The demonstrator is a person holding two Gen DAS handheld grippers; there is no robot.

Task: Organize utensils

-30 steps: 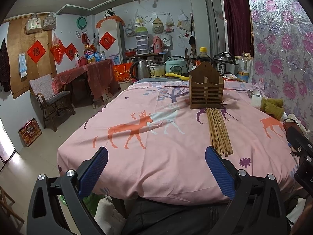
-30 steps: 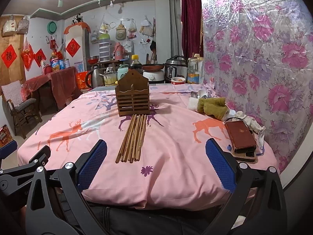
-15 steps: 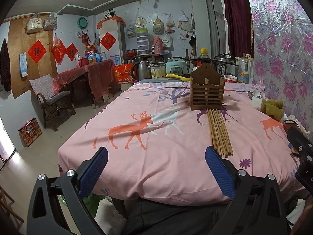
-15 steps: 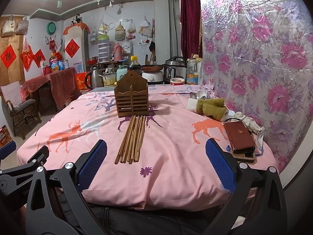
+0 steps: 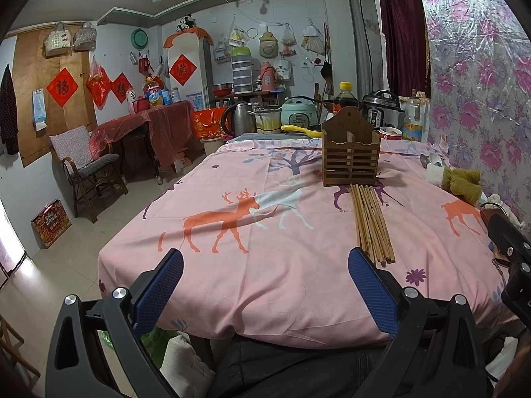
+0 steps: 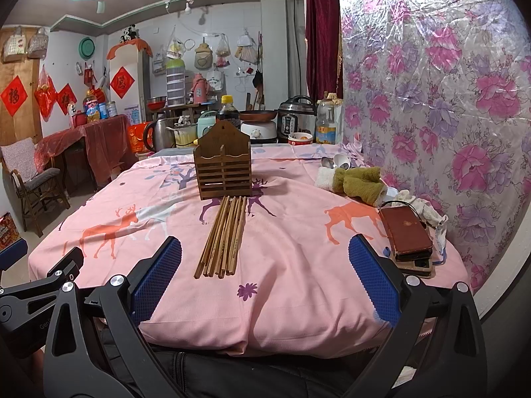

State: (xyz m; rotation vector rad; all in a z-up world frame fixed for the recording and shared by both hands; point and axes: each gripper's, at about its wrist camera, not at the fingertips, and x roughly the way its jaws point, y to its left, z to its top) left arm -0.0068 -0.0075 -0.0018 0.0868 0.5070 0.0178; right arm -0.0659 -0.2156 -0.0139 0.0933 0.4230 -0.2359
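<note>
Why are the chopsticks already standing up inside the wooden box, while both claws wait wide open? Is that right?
Not quite. The chopsticks lie flat on the pink cloth in front of the wooden box, as the right wrist view shows. Both claws, left and right, are open.

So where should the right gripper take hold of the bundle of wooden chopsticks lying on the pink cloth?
Probably at the near ends of the bundle of wooden chopsticks, coming from above with the jaws across the sticks: they lie flat, pointing lengthwise toward the brown slatted wooden holder, the far ends close to its base.
</note>
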